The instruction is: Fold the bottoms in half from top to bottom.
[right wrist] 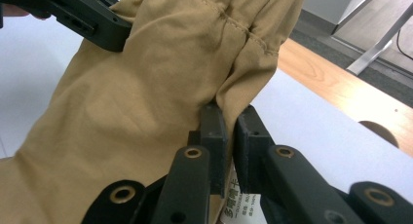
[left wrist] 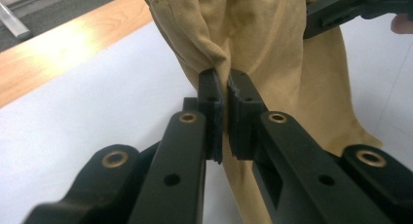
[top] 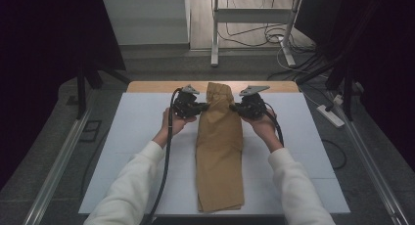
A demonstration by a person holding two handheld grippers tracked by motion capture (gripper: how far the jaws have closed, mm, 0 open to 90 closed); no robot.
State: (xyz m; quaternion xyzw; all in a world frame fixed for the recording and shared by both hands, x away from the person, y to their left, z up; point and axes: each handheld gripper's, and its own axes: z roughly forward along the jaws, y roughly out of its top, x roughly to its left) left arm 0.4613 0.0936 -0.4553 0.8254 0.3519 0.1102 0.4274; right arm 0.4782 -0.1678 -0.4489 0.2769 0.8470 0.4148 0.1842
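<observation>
Tan trousers (top: 219,146) pinched at both sides on the tabletop (top: 132,137).

The left tool (top: 204,106) and right tool (top: 234,107) each clamp an edge of the far end; the cloth lies lengthwise between them, toward the person.

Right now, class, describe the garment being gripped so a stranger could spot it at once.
Start at the white sheet covering the wooden table. Along its middle, running away from the person, lie tan trousers folded lengthwise. Each hand-held gripper, left and right, pinches an edge near their far end; they are the sheet's one brown cloth item.
</observation>
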